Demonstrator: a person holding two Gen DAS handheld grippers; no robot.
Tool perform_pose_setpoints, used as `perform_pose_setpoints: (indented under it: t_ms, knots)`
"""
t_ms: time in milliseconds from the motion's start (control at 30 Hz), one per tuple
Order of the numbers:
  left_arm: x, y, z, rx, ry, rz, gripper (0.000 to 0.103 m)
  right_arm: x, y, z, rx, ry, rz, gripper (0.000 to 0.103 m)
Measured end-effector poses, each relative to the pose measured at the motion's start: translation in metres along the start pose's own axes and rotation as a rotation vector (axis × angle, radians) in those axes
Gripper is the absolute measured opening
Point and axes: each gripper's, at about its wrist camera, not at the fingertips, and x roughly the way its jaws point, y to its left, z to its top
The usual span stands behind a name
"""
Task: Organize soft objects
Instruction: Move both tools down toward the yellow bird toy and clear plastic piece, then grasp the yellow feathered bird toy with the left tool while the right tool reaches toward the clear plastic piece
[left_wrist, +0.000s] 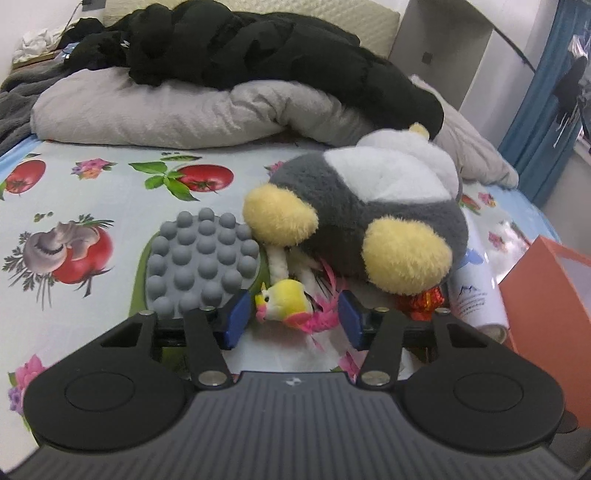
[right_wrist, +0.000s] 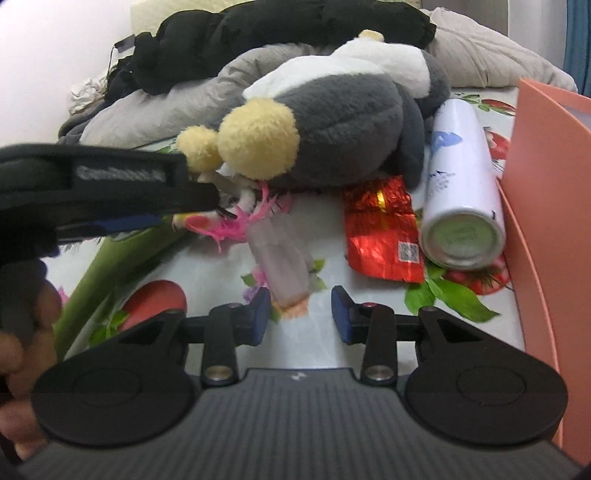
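A grey and white plush penguin (left_wrist: 369, 210) with yellow feet lies on the bed; it also shows in the right wrist view (right_wrist: 343, 125). A small yellow toy bird (left_wrist: 286, 302) with pink feathers lies in front of it, between the open blue pads of my left gripper (left_wrist: 293, 317), not clamped. A grey bumpy massage ball (left_wrist: 203, 258) sits left of it. My right gripper (right_wrist: 301, 314) is open and empty, just before a small translucent pink bottle (right_wrist: 282, 266). The left gripper (right_wrist: 110, 192) appears at the left of the right view, over the pink feathers (right_wrist: 236, 225).
A red foil packet (right_wrist: 384, 232) and a white spray can (right_wrist: 461, 192) lie right of the penguin. An orange box (right_wrist: 546, 206) stands at the right edge. Grey pillows (left_wrist: 147, 110) and black clothing (left_wrist: 240, 48) lie behind on the fruit-print sheet (left_wrist: 92, 184).
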Motion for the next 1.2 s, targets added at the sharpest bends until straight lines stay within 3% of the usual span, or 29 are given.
perform_pose_setpoints:
  t_ms: [167, 200, 333, 533, 833, 1200]
  knots:
    - [0.008, -0.005, -0.002, 0.047, -0.002, 0.029, 0.048, 0.005, 0.005, 0.0, -0.02, -0.023, -0.022, 0.029]
    - [0.009, -0.005, -0.002, 0.046, 0.0, 0.028, 0.04, 0.005, 0.006, 0.0, -0.021, -0.025, -0.022, 0.025]
    - [0.01, -0.005, -0.004, 0.044, 0.003, 0.029, 0.038, 0.002, 0.008, 0.001, -0.032, -0.027, -0.028, 0.014]
    - [-0.004, -0.002, -0.008, 0.023, 0.0, 0.033, 0.038, -0.009, 0.01, 0.002, -0.045, -0.021, -0.033, 0.008]
    - [-0.062, -0.002, -0.028, -0.025, -0.005, 0.047, 0.037, -0.05, 0.007, -0.007, -0.102, -0.01, -0.056, 0.007]
    - [-0.153, 0.01, -0.094, -0.109, 0.047, 0.048, 0.037, -0.127, 0.015, -0.037, -0.154, 0.003, -0.045, 0.007]
